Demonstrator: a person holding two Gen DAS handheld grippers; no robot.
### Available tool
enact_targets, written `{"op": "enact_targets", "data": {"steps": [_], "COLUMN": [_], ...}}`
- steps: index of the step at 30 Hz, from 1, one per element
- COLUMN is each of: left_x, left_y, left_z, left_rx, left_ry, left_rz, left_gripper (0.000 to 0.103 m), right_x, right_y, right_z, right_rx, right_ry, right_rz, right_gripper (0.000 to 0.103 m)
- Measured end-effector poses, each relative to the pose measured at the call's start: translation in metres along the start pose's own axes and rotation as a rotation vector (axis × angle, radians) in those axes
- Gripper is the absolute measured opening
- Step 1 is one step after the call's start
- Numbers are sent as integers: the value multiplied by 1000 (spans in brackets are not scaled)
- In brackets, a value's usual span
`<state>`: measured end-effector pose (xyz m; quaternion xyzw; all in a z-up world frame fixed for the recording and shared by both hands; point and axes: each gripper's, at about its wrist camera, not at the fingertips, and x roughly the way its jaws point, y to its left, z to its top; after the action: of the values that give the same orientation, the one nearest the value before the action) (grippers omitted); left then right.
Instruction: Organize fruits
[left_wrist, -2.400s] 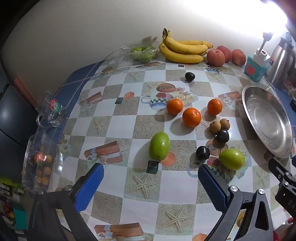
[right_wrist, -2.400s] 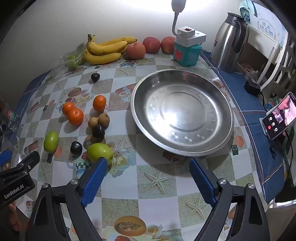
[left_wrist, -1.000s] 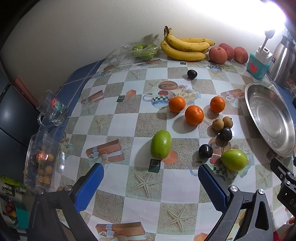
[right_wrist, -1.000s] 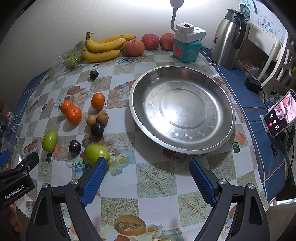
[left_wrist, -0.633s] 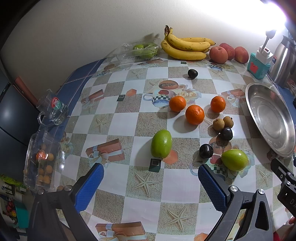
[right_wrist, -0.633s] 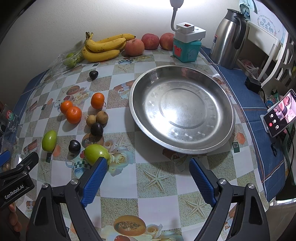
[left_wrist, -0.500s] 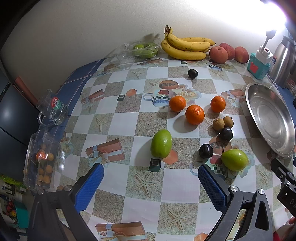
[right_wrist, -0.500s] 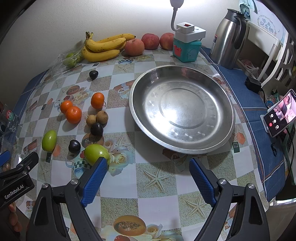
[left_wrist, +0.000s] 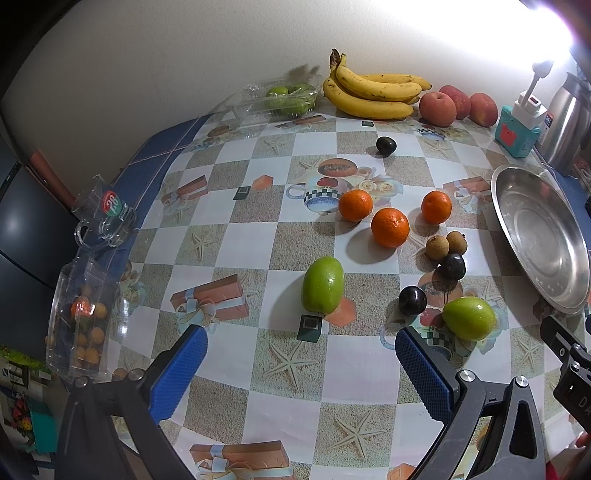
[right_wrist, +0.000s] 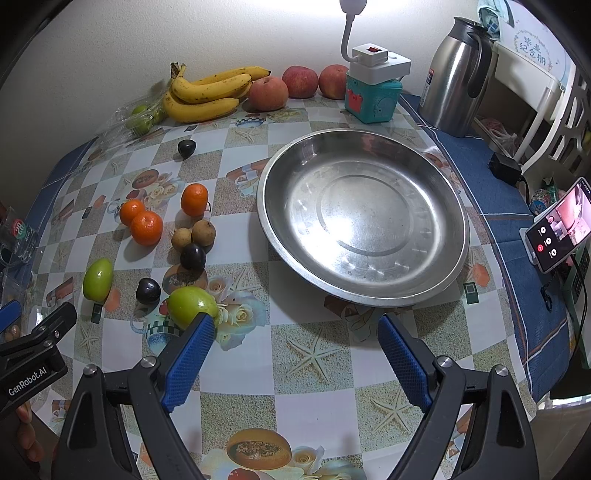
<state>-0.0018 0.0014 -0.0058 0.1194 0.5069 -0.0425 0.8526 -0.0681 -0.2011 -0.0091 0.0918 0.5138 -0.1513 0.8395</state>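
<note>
A wide steel dish (right_wrist: 280, 236) (left_wrist: 498, 206) lies bare on the patterned tablecloth. Left of it sit three oranges (left_wrist: 390, 227) (right_wrist: 146, 228), two brown longans (left_wrist: 437, 247), dark plums (left_wrist: 412, 301) (right_wrist: 148, 290) and two green fruits (left_wrist: 322, 284) (right_wrist: 192, 306). Bananas (left_wrist: 373, 98) (right_wrist: 207, 94) and three apples (left_wrist: 439, 109) (right_wrist: 268, 94) line the wall. My left gripper (left_wrist: 301, 373) hangs open over the cloth, short of the oval green fruit. My right gripper (right_wrist: 295, 358) is open in front of the dish, its left pad just beside the round green fruit.
A teal lamp base (right_wrist: 373, 94) and a steel jug (right_wrist: 456, 72) stand behind the dish. A phone (right_wrist: 554, 229) leans at the right table edge. At the left edge are a glass mug (left_wrist: 105, 218) and a clear box of small fruit (left_wrist: 83, 317). A clear tray of green fruit (left_wrist: 284, 98) lies by the wall.
Both views drifted slightly closer to the table between the oldest frames and a second ago. Nothing has visibly moved since then.
</note>
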Motion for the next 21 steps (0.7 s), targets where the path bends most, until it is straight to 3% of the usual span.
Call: {"op": "enact_targets", "data": {"steps": [21], "left_x": [3], "left_y": [-1], "left_z": [-1], "left_rx": [-4], "left_ry": [10], "left_rz": [-5], "left_gripper": [103], "right_x": [2], "right_y": [2], "right_z": [0], "right_rx": [-1], "right_ry": [3], "right_rz": [-3], "right_gripper": [90]}}
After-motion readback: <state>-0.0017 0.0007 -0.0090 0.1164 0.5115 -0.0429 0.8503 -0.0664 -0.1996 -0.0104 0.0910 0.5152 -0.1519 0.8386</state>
